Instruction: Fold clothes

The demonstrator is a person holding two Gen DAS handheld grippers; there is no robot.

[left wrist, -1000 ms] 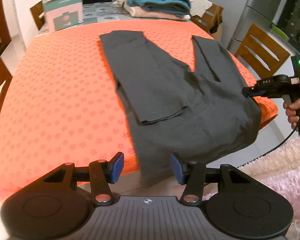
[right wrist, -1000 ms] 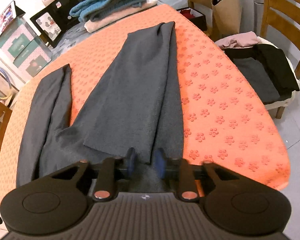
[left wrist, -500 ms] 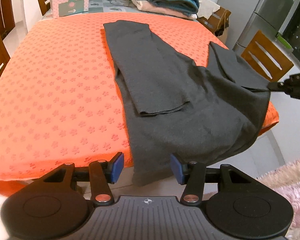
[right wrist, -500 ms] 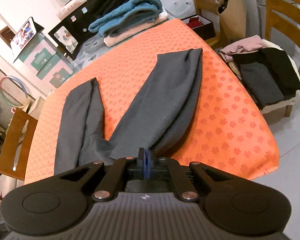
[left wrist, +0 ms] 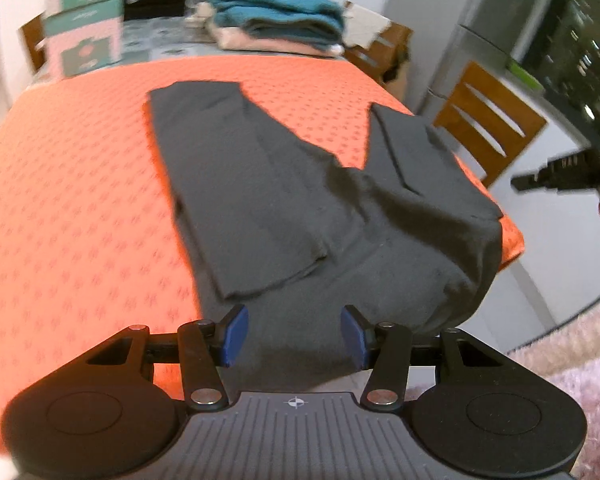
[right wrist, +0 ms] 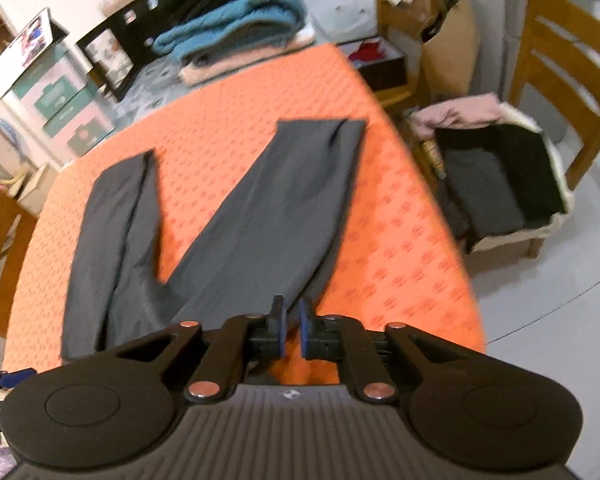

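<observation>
A dark grey garment with two long sleeves lies on the orange tablecloth, its body hanging over the near edge. It also shows in the right wrist view. My left gripper is open, its blue pads on either side of the hanging hem. My right gripper has its jaws slightly apart and holds nothing; it has pulled back from the cloth's corner. It shows off the table's right edge in the left wrist view.
Folded clothes and boxes stand at the table's far end. Wooden chairs stand on the right; one holds a pile of clothes. A pink rug lies on the floor.
My right gripper was shut on the garment's corner half a second ago; now its jaws have parted and it has drawn away. The lifted corner has dropped onto the table edge. The left gripper stays open.
</observation>
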